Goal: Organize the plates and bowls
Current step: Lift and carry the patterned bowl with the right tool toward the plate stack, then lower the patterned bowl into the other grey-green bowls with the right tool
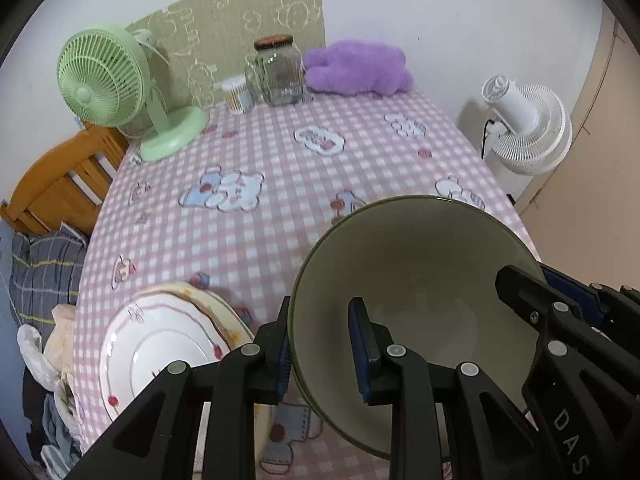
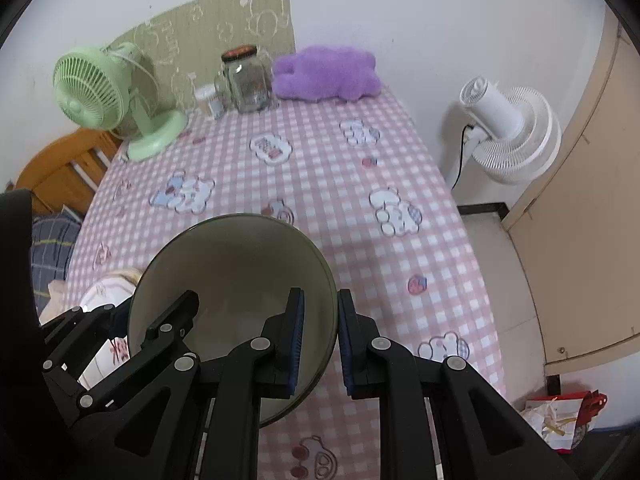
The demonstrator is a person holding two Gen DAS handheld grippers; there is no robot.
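Observation:
A green bowl (image 1: pixel 408 280) with a pale inside is held tilted above the pink checked table (image 1: pixel 280 160). My left gripper (image 1: pixel 320 352) straddles its left rim, one finger outside and one inside. My right gripper (image 2: pixel 320 336) straddles the bowl's (image 2: pixel 240 264) right rim the same way. It also shows in the left wrist view (image 1: pixel 560 304), and the left gripper shows in the right wrist view (image 2: pixel 132 332). A white plate with red trim (image 1: pixel 160 348) lies on a yellowish plate (image 1: pixel 224 308) at the table's near left.
A green desk fan (image 1: pixel 104 80), a glass jar (image 1: pixel 280 72), a small cup (image 1: pixel 236 96) and a purple plush (image 1: pixel 356 66) stand along the far edge. A white floor fan (image 1: pixel 524 128) stands right of the table. A wooden chair (image 1: pixel 60 180) and clothes lie left.

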